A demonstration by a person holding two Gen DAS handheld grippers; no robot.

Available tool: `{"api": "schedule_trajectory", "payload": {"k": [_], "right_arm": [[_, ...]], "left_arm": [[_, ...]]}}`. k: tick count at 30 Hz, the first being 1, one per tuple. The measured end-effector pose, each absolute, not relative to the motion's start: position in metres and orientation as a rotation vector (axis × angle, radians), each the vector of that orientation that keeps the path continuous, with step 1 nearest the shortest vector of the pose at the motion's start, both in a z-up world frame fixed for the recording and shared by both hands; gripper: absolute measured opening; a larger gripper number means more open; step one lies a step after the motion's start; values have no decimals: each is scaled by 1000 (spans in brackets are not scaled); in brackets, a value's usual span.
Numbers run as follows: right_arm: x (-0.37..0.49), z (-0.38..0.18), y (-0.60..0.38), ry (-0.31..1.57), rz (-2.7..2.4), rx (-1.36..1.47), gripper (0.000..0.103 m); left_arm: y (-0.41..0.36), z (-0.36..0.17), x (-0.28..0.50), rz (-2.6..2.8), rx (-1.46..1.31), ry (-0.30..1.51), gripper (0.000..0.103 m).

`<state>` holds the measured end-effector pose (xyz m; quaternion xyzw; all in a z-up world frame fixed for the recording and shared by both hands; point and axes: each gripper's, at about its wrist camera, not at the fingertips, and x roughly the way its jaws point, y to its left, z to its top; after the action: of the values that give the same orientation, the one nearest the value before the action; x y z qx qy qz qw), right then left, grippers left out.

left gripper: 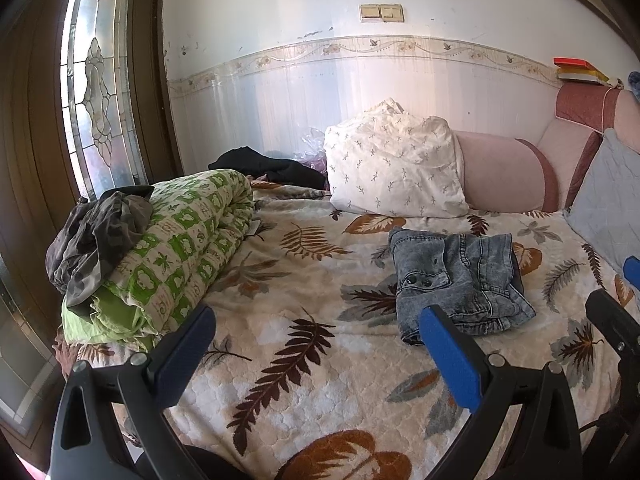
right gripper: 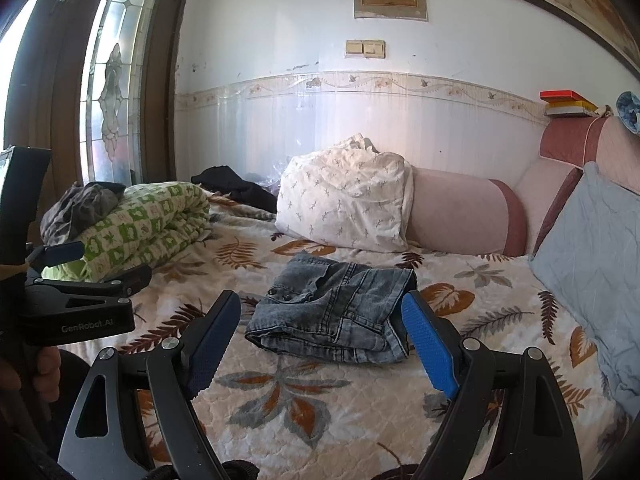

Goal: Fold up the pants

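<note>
Grey-blue denim pants lie folded into a compact bundle on the leaf-print bedspread; they also show in the right wrist view. My left gripper is open and empty, held above the bed to the left of and nearer than the pants. My right gripper is open and empty, hovering just in front of the pants, its blue pads apart on either side of them. The right gripper's fingers show at the right edge of the left wrist view. The left gripper shows at the left of the right wrist view.
A rolled green-and-white quilt with a camouflage garment on top lies at the bed's left. A white patterned pillow, a pink bolster and dark clothing sit by the wall. A light blue cushion leans at right.
</note>
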<state>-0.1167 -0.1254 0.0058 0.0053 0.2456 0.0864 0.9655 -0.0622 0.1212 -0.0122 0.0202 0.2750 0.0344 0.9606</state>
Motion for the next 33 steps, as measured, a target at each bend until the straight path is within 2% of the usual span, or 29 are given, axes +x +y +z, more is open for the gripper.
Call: {"api": "schedule_trajectory", "payload": {"k": [22,33], "right_arm": [[-95,-10,-103,543,204,-11,83],[-90,-19,-91,565,196,-32,83]], "left_arm": [[133,-30,-40,58,26,604,103],[139,-58,-25,57,25,651,103]]}}
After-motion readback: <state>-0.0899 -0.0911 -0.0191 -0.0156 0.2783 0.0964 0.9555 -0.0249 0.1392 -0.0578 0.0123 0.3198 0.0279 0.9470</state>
